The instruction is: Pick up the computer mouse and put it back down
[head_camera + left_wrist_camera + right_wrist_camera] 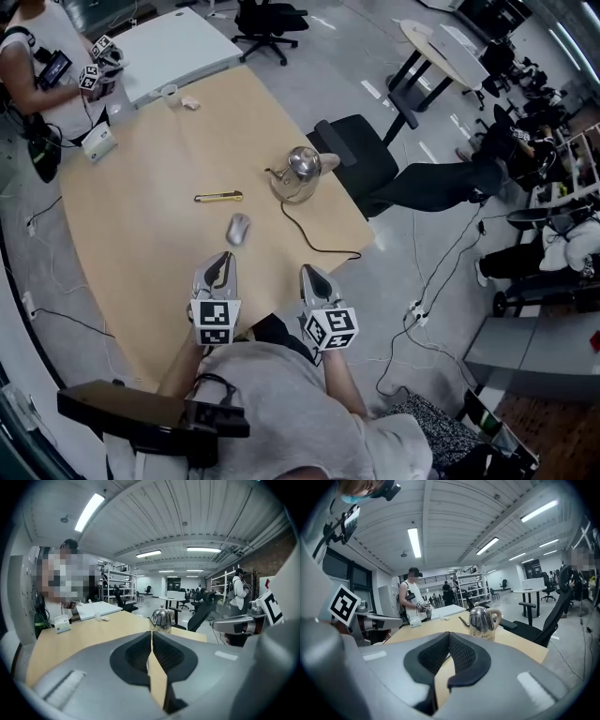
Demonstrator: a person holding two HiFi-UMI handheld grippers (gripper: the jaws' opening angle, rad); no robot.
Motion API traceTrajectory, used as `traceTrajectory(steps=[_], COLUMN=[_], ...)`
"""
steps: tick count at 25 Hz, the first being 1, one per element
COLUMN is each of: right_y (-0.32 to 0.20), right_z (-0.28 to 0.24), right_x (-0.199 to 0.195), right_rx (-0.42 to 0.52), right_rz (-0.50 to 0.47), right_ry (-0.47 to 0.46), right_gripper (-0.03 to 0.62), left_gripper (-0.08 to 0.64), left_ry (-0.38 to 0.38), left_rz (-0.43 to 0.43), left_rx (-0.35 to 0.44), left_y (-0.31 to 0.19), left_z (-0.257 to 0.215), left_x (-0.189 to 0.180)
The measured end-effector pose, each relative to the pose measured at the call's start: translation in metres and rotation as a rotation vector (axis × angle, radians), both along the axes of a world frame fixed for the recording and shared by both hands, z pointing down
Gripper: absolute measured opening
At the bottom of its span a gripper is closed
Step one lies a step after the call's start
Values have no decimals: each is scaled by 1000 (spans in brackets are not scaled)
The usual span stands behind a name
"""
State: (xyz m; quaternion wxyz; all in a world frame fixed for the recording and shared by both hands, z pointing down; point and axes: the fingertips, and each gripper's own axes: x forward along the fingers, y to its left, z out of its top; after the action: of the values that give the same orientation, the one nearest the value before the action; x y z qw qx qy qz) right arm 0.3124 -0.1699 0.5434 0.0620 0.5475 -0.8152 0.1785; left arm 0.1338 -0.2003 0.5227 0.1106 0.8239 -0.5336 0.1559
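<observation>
1. Head view: I am seeing the computer mouse [238, 228] lying flat on the wooden table [141, 216], just ahead of the left gripper [221, 265] and touching neither gripper.
2. Left gripper view: I am reading this gripper's jaws as pressed together at the tips, with nothing between them.
3. Right gripper view: I am reading the right gripper [449, 637] as closed tip to tip as well, and it is carrying nothing.
4. Both grippers are hovering side by side over the near edge of the table, pointing toward the mouse.
5. I am noting a steel kettle [302, 169] standing beyond the mouse to the right, and a yellow utility knife [218, 197] lying left of the kettle.
6. A second person [37, 66] is standing at the far end of the table.
</observation>
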Motion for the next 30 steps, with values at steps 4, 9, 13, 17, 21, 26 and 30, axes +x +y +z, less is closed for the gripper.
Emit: traceTrajectory(steps=[4, 9, 13, 17, 21, 26, 30], right_y=[12, 28, 38, 48, 52, 54, 57], right_z=[-5, -13, -18, -23, -27, -28, -28], right_x=[-8, -16, -18, -21, -20, -20, -20], right_rx=[18, 41, 53, 56, 56, 68, 66], right_rz=[3, 17, 23, 26, 25, 21, 29], right_ry=[0, -7, -10, -1, -1, -4, -6], right_gripper=[7, 6, 6, 6, 6, 6, 7], left_gripper=[18, 17, 17, 17, 17, 17, 17], left_ry=[8, 22, 24, 39, 44, 45, 46], left_rz=[3, 11, 19, 20, 20, 21, 26], left_rx=[19, 53, 63, 77, 82, 80, 89], left_y=[14, 31, 40, 45, 49, 51, 51], left_z=[-7, -16, -18, -22, -25, -20, -22], left_x=[-9, -19, -20, -23, -23, -22, -22])
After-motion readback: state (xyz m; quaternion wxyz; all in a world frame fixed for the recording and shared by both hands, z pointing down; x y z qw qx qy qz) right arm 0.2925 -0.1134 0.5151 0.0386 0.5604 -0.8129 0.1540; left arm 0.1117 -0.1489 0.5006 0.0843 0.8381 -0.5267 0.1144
